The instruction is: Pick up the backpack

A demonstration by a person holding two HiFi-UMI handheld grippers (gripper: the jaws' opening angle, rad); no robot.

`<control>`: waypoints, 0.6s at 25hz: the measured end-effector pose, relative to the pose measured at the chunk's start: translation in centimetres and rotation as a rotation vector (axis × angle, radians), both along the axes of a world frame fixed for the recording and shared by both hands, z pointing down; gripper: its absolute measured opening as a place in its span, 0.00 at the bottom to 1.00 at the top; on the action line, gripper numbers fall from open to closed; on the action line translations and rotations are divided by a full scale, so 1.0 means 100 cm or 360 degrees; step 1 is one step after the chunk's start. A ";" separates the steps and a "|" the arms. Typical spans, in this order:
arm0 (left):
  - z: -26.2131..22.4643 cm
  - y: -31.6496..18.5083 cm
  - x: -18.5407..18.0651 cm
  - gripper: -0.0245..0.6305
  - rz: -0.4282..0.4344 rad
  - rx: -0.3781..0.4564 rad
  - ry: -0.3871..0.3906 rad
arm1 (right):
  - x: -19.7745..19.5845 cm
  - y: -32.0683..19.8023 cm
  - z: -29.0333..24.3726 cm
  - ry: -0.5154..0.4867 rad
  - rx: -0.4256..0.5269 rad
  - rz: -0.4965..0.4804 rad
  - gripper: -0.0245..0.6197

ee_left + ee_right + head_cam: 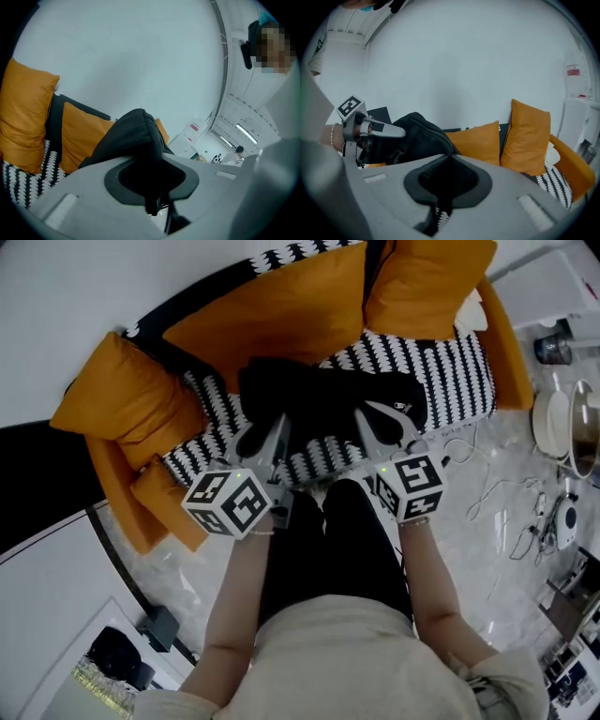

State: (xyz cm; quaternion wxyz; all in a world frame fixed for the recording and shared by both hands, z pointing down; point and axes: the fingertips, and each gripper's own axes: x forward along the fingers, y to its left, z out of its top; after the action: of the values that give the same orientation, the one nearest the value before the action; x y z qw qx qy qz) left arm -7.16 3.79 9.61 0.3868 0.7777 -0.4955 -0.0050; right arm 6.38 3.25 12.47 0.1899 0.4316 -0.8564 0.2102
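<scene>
Well, at the far left an orange cushion (117, 399) leans on the arm of the sofa (450, 371), whose seat is covered in a black-and-white pattern. Next comes the left gripper (265, 442), held in the person's left hand, its marker cube toward the person and its fingers (84, 201) pinching a thick fold of black fabric on the left part of the backpack (319, 395). The black backpack sits in the middle, over the patterned seat and in front of a wide orange back cushion (272, 310). It is bunched up between the two grippers, and I cannot tell whether its underside touches the seat. The left gripper view shows the pinched fold standing up against the pale wall behind. Just to the right, the right gripper (380, 427) points into the right part of the bag. Its fingers (525, 201) are pressed almost together on a thin piece of the same black material. Beyond it another orange cushion (427, 282) stands upright at the sofa's right end. Further right, white cables (497, 488) trail across the pale marbled floor (469, 568).
</scene>
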 end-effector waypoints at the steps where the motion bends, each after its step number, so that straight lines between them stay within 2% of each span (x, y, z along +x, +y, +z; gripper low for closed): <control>1: -0.007 0.001 0.001 0.15 -0.0004 0.0009 0.0003 | 0.000 0.001 -0.007 -0.0015 0.0013 0.0007 0.07; 5: -0.039 -0.001 0.002 0.15 0.0018 0.0077 0.0015 | 0.000 -0.004 -0.039 -0.0084 0.0067 0.0001 0.07; 9: -0.069 -0.002 0.001 0.15 0.0010 0.0141 0.0067 | 0.001 -0.008 -0.071 -0.0079 0.0146 -0.0045 0.07; 15: -0.112 -0.003 0.008 0.15 0.0049 0.0262 0.0083 | 0.002 -0.004 -0.114 -0.0133 0.0231 0.0025 0.07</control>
State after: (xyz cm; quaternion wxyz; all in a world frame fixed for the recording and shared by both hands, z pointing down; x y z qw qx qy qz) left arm -6.39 3.45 -1.58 0.3345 0.8140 -0.4711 -0.0600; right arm 6.60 2.83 1.07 0.1205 0.4418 -0.8732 0.1668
